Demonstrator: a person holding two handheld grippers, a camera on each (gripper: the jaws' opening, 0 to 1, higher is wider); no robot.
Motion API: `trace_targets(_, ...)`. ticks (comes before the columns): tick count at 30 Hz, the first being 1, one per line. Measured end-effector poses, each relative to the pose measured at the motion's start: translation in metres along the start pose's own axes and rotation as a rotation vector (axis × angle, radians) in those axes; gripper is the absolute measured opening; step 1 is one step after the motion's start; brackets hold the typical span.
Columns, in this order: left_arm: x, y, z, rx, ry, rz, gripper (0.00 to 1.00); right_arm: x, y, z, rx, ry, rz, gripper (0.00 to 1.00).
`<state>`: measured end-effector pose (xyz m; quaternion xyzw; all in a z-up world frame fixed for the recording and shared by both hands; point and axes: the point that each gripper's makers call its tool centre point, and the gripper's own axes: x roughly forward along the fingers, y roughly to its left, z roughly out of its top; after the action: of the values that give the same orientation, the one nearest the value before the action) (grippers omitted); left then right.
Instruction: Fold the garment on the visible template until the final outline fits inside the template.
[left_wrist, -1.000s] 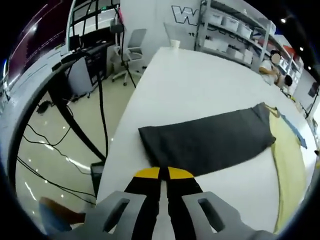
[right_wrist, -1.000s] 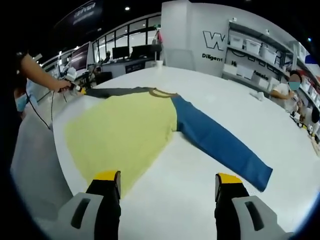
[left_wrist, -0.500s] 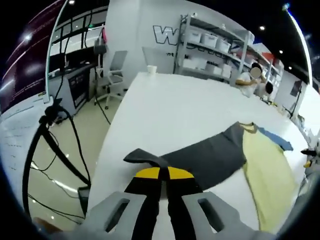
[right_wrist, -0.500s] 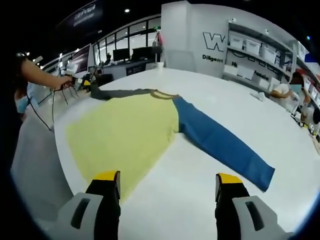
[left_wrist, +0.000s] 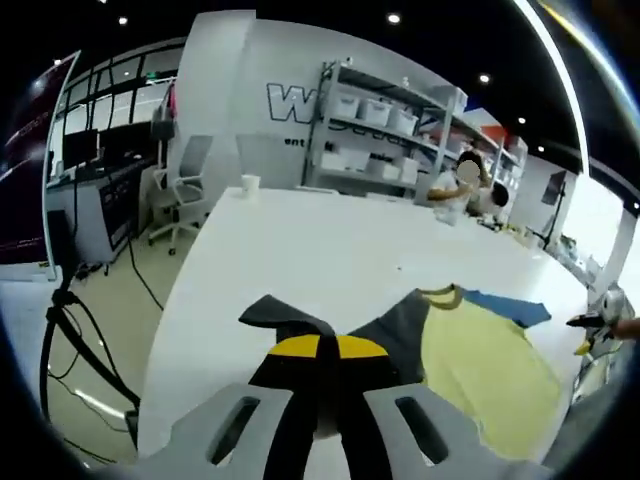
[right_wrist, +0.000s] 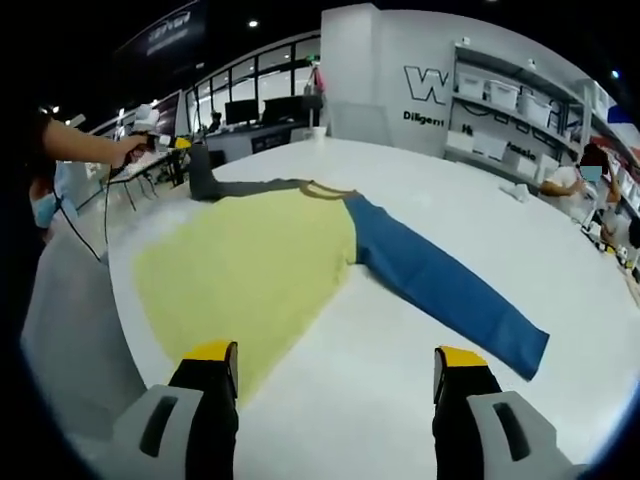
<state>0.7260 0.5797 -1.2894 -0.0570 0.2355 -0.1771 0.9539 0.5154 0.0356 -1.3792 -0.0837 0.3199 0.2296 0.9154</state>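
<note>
my left claw (left_wrist: 318, 347) pinches the grey sleeve (left_wrist: 290, 318) lifted off the worktop (left_wrist: 300, 240) to fold it; right claw (right_wrist: 338, 362) spread, waiting.

Office chair (left_wrist: 180, 192), paper cup (left_wrist: 250, 183), storage shelves (left_wrist: 390, 135).

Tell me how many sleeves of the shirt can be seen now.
2. The long blue fabric sleeve lies flat and stretched out on the white table. The dark grey fabric sleeve is lifted at its end by the left tool, which is shut on it.
</note>
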Motion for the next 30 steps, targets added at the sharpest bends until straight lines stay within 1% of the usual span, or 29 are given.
trace_targets(2, 0.0, -0.01, 0.004, 0.015, -0.006, -0.023, 0.08, 0.0, 0.001, 0.001, -0.001, -0.003, 0.002, 0.77)
trace_targets(8, 0.004, -0.021, 0.017, 0.017, -0.023, -0.053, 0.08, 0.001, 0.002, 0.001, -0.001, -0.012, 0.004, 0.76)
trace_targets(12, 0.006, -0.032, 0.034, 0.028, -0.044, -0.083, 0.08, 0.001, 0.002, 0.002, -0.001, -0.016, 0.003, 0.76)
trace_targets(15, 0.006, -0.048, 0.05, 0.034, -0.071, -0.117, 0.08, 0.0, 0.002, 0.004, 0.0, -0.02, 0.002, 0.76)
trace_targets(17, 0.007, -0.059, 0.057, 0.044, -0.08, -0.141, 0.08, -0.001, 0.001, 0.004, -0.001, -0.021, 0.002, 0.76)
trace_targets(21, 0.01, -0.074, 0.066, 0.062, -0.091, -0.181, 0.08, -0.002, -0.001, 0.004, 0.003, -0.025, -0.001, 0.76)
trace_targets(23, 0.01, -0.085, 0.073, 0.062, -0.101, -0.206, 0.08, -0.003, -0.001, 0.004, 0.006, -0.029, -0.003, 0.76)
trace_targets(27, 0.012, -0.106, 0.084, 0.092, -0.118, -0.257, 0.08, -0.005, -0.002, 0.004, 0.002, -0.031, -0.004, 0.76)
trace_targets(30, 0.014, -0.116, 0.092, 0.091, -0.131, -0.283, 0.08, -0.007, -0.003, 0.005, 0.004, -0.036, -0.003, 0.77)
